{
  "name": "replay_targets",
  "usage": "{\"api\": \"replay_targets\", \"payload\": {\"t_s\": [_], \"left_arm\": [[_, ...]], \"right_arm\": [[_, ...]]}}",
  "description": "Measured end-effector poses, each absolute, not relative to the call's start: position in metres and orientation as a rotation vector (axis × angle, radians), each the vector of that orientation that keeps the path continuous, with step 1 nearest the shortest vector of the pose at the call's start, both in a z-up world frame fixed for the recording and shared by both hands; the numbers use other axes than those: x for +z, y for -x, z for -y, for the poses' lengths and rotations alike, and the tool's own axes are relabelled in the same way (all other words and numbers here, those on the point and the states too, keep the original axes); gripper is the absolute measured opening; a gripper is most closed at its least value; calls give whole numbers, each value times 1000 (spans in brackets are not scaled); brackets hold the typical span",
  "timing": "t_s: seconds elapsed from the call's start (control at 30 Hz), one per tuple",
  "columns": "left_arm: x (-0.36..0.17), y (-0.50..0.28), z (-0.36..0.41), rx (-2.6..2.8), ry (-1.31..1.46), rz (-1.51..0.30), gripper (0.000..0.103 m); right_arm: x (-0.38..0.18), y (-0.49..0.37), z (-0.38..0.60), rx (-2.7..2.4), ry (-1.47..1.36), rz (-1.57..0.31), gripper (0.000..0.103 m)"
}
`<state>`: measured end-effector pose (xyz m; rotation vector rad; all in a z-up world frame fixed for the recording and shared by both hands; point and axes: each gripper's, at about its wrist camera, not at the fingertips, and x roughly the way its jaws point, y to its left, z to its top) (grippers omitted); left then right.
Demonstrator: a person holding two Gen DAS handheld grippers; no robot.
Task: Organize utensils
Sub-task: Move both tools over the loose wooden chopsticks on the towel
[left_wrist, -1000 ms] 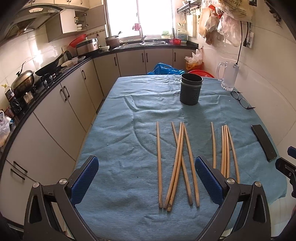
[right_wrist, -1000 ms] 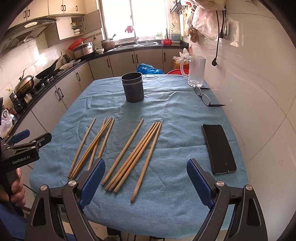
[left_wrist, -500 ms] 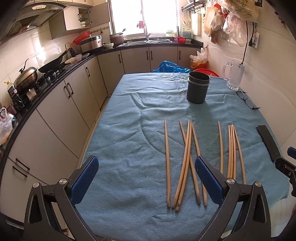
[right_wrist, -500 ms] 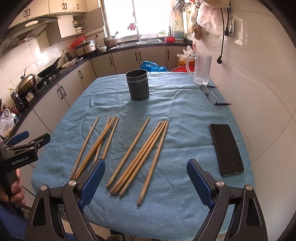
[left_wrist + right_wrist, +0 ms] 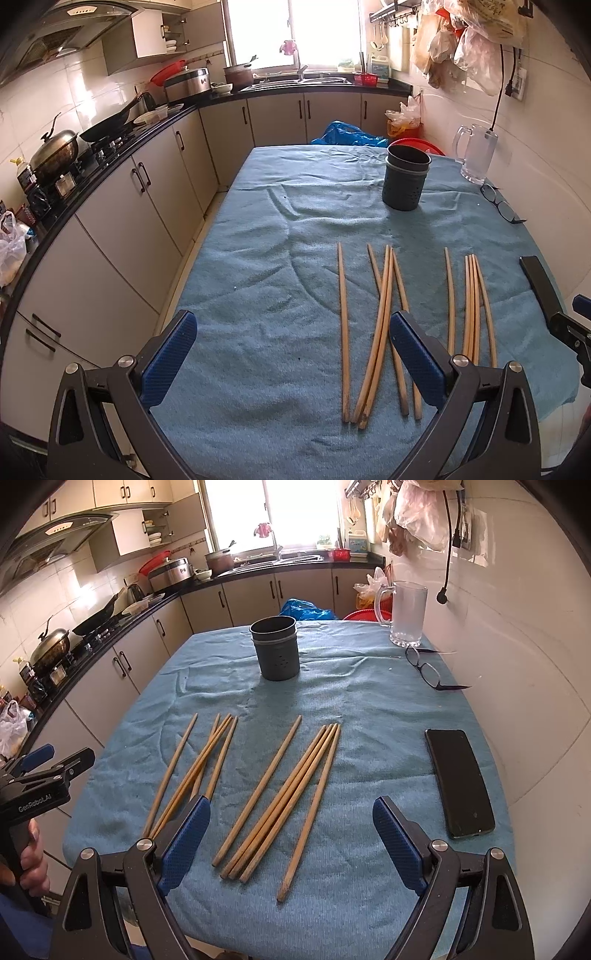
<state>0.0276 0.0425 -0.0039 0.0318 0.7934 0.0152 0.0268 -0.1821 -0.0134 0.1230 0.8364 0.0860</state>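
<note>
Several wooden chopsticks [image 5: 382, 321] [image 5: 284, 801] lie loose in two groups on the blue cloth [image 5: 280, 280] that covers the table. A dark round utensil holder [image 5: 405, 177] [image 5: 276, 648] stands upright and empty farther back. My left gripper [image 5: 291, 354] hovers open over the table's near edge, its right finger over the left group's handles. The right gripper [image 5: 291, 838] is open too, above the near ends of the right group. Neither holds anything. The left gripper [image 5: 48, 775] also shows at the left edge of the right wrist view, held by a hand.
A black phone [image 5: 460, 781] lies at the right edge of the table. Glasses [image 5: 428, 668] and a glass mug [image 5: 406, 614] sit at the back right by the wall. Kitchen cabinets and a stove counter [image 5: 110, 147] run along the left.
Both views have shifted slightly forward and up; the chopsticks and holder sit a bit lower in frame. Nothing on the table has moved and both grippers stay open.
</note>
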Motion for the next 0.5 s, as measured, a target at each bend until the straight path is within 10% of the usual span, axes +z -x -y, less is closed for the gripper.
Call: {"api": "replay_targets", "payload": {"t_s": [0.5], "left_arm": [[-23, -66, -78, 50, 89, -982, 103]], "right_arm": [[-24, -53, 199, 73, -196, -890, 84]]}}
